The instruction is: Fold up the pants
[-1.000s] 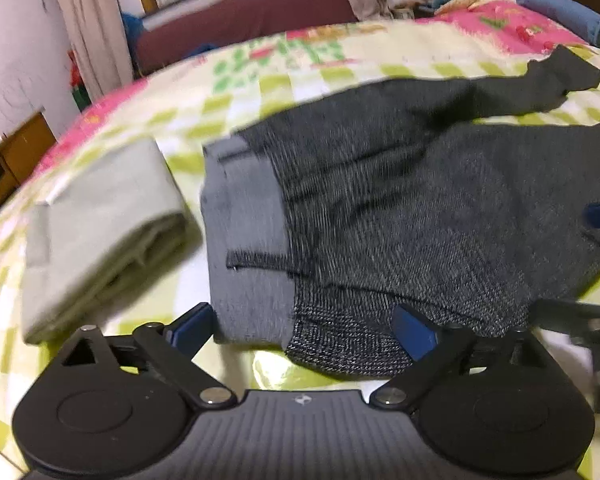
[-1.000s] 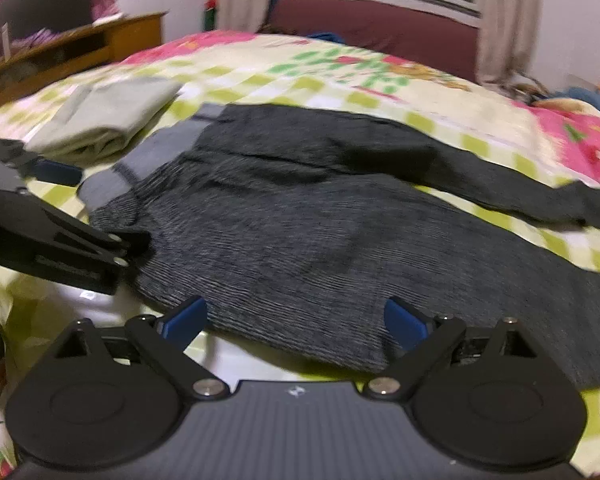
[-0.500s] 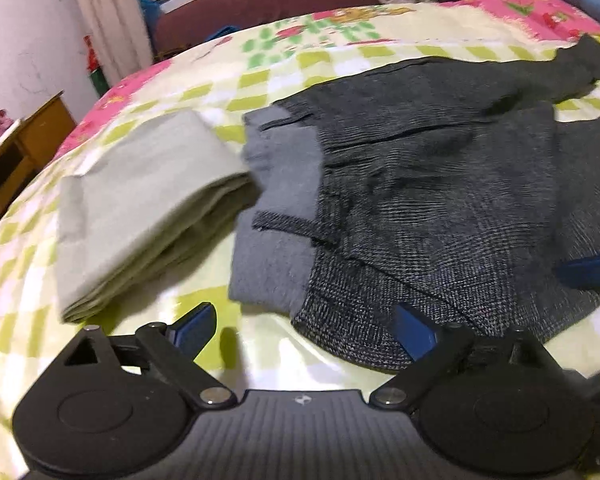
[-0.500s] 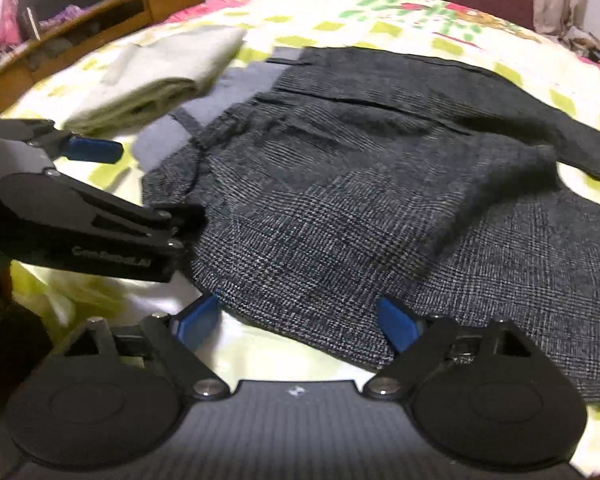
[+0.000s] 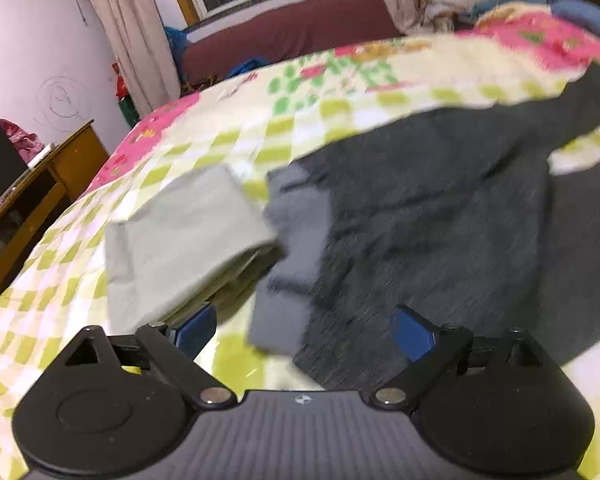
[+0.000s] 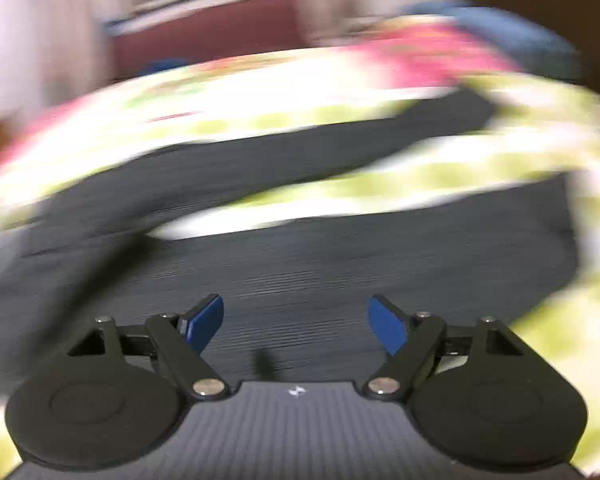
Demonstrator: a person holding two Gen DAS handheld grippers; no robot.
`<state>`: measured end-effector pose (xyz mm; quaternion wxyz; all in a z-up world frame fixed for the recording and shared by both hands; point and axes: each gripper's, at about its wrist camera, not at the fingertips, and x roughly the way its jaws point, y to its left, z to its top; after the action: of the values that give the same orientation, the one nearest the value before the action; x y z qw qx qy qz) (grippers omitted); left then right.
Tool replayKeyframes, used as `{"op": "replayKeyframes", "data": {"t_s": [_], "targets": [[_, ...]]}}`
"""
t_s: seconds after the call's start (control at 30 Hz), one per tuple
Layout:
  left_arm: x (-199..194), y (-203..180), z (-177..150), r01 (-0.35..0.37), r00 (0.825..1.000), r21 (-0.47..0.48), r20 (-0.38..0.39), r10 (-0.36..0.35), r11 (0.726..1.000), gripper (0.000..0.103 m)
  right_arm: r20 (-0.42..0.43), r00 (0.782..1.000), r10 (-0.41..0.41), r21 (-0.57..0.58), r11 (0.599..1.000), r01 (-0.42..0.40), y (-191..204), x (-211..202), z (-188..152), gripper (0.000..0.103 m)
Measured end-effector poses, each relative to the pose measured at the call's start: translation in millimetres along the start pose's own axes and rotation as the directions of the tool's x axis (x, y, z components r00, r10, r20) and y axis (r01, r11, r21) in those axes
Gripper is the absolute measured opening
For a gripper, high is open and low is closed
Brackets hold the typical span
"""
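Dark grey checked pants (image 5: 440, 232) lie spread on the bed, their light grey waistband (image 5: 296, 248) turned outward at the left, the legs running off to the right. My left gripper (image 5: 304, 332) hovers open just above the waistband's near corner, nothing between its blue pads. The right wrist view is heavily blurred. There my right gripper (image 6: 296, 322) is over the near pant leg (image 6: 340, 264), its jaws wide but closing, nothing between them. The far leg (image 6: 260, 164) stretches behind it.
A folded pale green garment (image 5: 180, 236) lies left of the waistband, touching it. The bed has a green-checked, pink-flowered sheet (image 5: 332, 92). A wooden desk (image 5: 40, 188) stands at the left, a maroon headboard (image 5: 284, 36) and a window behind.
My right gripper has swept to the right from the waist end to over the legs, and its jaws have narrowed a little. My left gripper has lifted slightly and stayed open.
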<state>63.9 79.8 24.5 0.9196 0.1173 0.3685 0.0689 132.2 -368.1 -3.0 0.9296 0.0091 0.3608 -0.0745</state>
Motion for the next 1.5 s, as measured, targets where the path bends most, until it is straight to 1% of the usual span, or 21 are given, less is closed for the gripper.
{"op": "replayKeyframes", "data": {"t_s": [0.07,0.13,0.23,0.37,0.5,0.6,0.7,0.77,0.83,0.87,0.9,0.97,1.0,1.03,1.1,1.13,1.17,1.27,1.37,1.43,1.5], "targets": [[-2,-20,14,0.041,0.999,-0.001,0.027,-0.041,0.999,0.103,0.018,0.988,-0.154,-0.051,0.987,0.155,-40,17,9,0.08],[-2,-46,26,0.096,0.994,0.017,0.049,-0.097,0.995,0.103,0.022,0.966,-0.257,-0.101,0.961,0.257,-68,41,19,0.08],[6,-91,45,0.193,0.979,0.069,0.053,-0.197,0.979,0.103,0.007,0.947,-0.32,-0.154,0.936,0.318,-95,74,31,0.079],[18,-136,63,0.28,0.957,0.119,0.036,-0.286,0.953,0.103,0.013,0.919,-0.395,-0.219,0.895,0.388,-114,107,34,0.079],[22,-159,72,0.319,0.944,0.146,0.041,-0.327,0.937,0.103,0.007,0.858,-0.514,-0.201,0.839,0.505,-135,110,45,0.079],[25,-161,73,0.331,0.94,0.141,0.036,-0.339,0.933,0.103,-0.055,0.823,-0.566,-0.116,0.822,0.558,-169,100,45,0.079],[18,-155,71,0.315,0.946,0.139,0.035,-0.322,0.939,0.103,-0.084,0.837,-0.541,0.09,0.832,0.547,-198,75,45,0.079],[8,-150,73,0.29,0.953,0.145,0.045,-0.299,0.946,0.103,-0.081,0.863,-0.498,0.226,0.834,0.503,-209,57,43,0.08],[-4,-144,75,0.256,0.962,0.157,0.056,-0.267,0.954,0.103,-0.062,0.878,-0.474,0.298,0.831,0.47,-213,42,39,0.08],[-14,-141,75,0.227,0.968,0.165,0.066,-0.241,0.96,0.103,-0.05,0.893,-0.448,0.355,0.828,0.435,-219,36,37,0.08],[-20,-141,77,0.204,0.973,0.171,0.074,-0.219,0.964,0.103,-0.037,0.912,-0.408,0.438,0.814,0.381,-228,29,33,0.08],[-38,-138,78,0.164,0.981,0.178,0.075,-0.179,0.97,0.103,-0.02,0.944,-0.33,0.602,0.75,0.275,-251,18,22,0.08],[-43,-137,79,0.156,0.983,0.178,0.065,-0.17,0.971,0.103,-0.015,0.955,-0.296,0.639,0.732,0.237,-257,13,18,0.08],[-50,-135,81,0.16,0.983,0.176,0.058,-0.172,0.971,0.103,0.001,0.962,-0.272,0.641,0.739,0.208,-257,6,16,0.079],[-57,-126,87,0.177,0.979,0.151,0.075,-0.19,0.973,0.103,0.051,0.975,-0.215,0.546,0.823,0.153,-241,-8,20,0.079],[-58,-120,90,0.181,0.978,0.133,0.082,-0.193,0.974,0.103,0.068,0.982,-0.177,0.468,0.875,0.126,-227,-13,27,0.079],[-57,-114,94,0.187,0.976,0.114,0.087,-0.197,0.976,0.103,0.082,0.985,-0.151,0.4,0.91,0.106,-213,-16,34,0.079],[-44,-92,102,0.181,0.975,0.117,0.111,-0.194,0.976,0.103,0.136,0.99,-0.026,0.167,0.986,0.003,-150,-22,67,0.079],[-13,-66,114,0.193,0.972,0.178,0.097,-0.212,0.965,0.103,0.139,0.984,0.113,-0.038,0.993,-0.109,-80,-12,93,0.079],[19,-46,123,0.223,0.968,0.223,0.067,-0.243,0.949,0.103,0.081,0.978,0.194,-0.226,0.959,-0.172,-21,10,110,0.079],[58,-24,130,0.237,0.966,0.264,0.035,-0.255,0.935,0.103,0.029,0.971,0.239,-0.384,0.899,-0.21,38,38,125,0.079]]}}
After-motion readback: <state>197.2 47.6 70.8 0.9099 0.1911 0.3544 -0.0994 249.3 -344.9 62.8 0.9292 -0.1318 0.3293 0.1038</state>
